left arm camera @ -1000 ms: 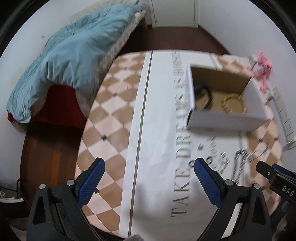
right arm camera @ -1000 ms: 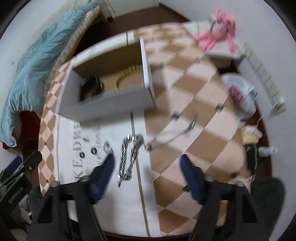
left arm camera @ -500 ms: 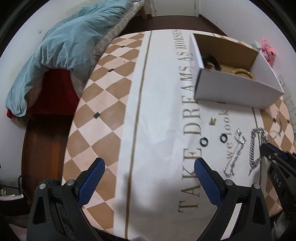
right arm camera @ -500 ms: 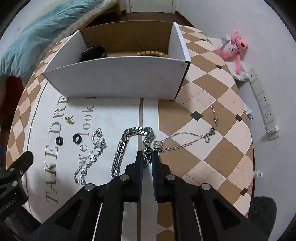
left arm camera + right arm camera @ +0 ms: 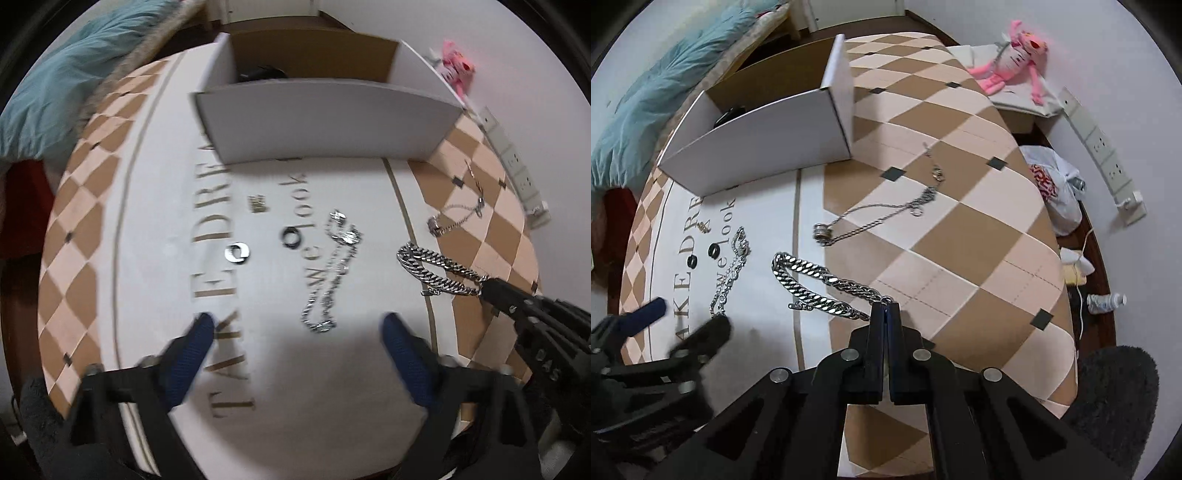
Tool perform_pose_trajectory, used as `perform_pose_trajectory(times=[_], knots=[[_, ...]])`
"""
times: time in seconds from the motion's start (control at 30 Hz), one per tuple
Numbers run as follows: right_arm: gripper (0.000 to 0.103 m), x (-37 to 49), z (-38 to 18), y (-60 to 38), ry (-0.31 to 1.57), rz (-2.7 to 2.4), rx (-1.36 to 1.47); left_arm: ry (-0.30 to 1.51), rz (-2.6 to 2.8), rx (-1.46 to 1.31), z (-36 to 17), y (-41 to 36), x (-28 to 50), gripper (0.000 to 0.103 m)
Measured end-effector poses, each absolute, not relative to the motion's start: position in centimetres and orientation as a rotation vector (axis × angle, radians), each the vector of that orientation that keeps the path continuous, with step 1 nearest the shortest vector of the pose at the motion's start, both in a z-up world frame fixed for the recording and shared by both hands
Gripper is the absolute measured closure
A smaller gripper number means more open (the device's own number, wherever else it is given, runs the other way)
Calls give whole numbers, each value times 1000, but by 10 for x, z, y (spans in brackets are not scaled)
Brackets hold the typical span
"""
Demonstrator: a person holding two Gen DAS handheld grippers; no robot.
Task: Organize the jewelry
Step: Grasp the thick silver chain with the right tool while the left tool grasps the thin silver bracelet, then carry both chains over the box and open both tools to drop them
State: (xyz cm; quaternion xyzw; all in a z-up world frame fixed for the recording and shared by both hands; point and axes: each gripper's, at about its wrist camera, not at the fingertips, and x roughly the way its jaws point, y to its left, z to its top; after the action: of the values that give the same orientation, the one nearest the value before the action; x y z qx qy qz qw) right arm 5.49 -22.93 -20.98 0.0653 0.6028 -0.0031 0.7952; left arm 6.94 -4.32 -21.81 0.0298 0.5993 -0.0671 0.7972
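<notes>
My right gripper (image 5: pixel 885 308) is shut on one end of a thick silver curb chain (image 5: pixel 816 288), which lies doubled on the tablecloth; both also show in the left wrist view, the chain (image 5: pixel 436 269) and the gripper (image 5: pixel 489 288). My left gripper (image 5: pixel 295 328) is open and empty just in front of a thin sparkly bracelet (image 5: pixel 332 273). Two black rings (image 5: pixel 236 253) (image 5: pixel 291 236) and a small gold stud (image 5: pixel 258 203) lie beyond it. A fine necklace with a ring pendant (image 5: pixel 871 218) lies to the right. The white cardboard box (image 5: pixel 325 122) stands behind, holding a dark item (image 5: pixel 262 74).
The table carries a checkered cloth (image 5: pixel 960 229) with a white lettered band. A blue duvet (image 5: pixel 74 74) lies at the left. A pink plush toy (image 5: pixel 1015 59), a power strip (image 5: pixel 1104 155) and a plastic bag (image 5: pixel 1052 184) sit beyond the table's right edge.
My right gripper has shut on the thick chain's end and dragged it to the right. My left gripper has swung right toward the jewelry, in front of the sparkly bracelet.
</notes>
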Motion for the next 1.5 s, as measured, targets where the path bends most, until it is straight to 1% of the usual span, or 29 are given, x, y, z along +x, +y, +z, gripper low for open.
perform_pose_trajectory(times=[0.03,0.07,0.1,0.13,0.17,0.2,0.23,0.3,0.5,0.77,1.0,1.23,1.37,1.5], knots=[[102,55,-210,-231,1293,-6,148,1291,-147,76,-221,-46,70,37],[102,56,-209,-231,1293,-6,154,1273,-145,103,-220,-50,70,39],[102,55,-210,-233,1292,-6,161,1262,-155,112,-219,-52,69,47],[102,56,-210,-233,1292,-7,164,1252,-166,119,-218,-54,69,60],[102,58,-210,-232,1293,-7,168,1242,-176,126,-216,-57,69,71],[102,60,-211,-233,1295,-6,174,1234,-188,138,-214,-61,68,90],[102,61,-211,-233,1295,-4,179,1235,-199,142,-214,-63,68,99],[102,61,-209,-233,1291,2,189,1239,-212,124,-213,-61,68,101],[102,62,-186,-232,1260,62,256,1211,-235,60,-196,-45,67,101],[102,72,-132,-217,1175,164,280,1143,-269,-41,-143,-13,67,101],[102,96,-81,-208,1099,248,269,1073,-311,-87,-96,-6,87,101],[102,143,-36,-198,1028,307,234,998,-331,-93,-51,3,127,101],[102,177,-33,-189,1045,316,209,1005,-337,-91,-44,2,163,101],[102,209,-47,-182,1092,309,185,1058,-351,-100,-58,-1,194,101]])
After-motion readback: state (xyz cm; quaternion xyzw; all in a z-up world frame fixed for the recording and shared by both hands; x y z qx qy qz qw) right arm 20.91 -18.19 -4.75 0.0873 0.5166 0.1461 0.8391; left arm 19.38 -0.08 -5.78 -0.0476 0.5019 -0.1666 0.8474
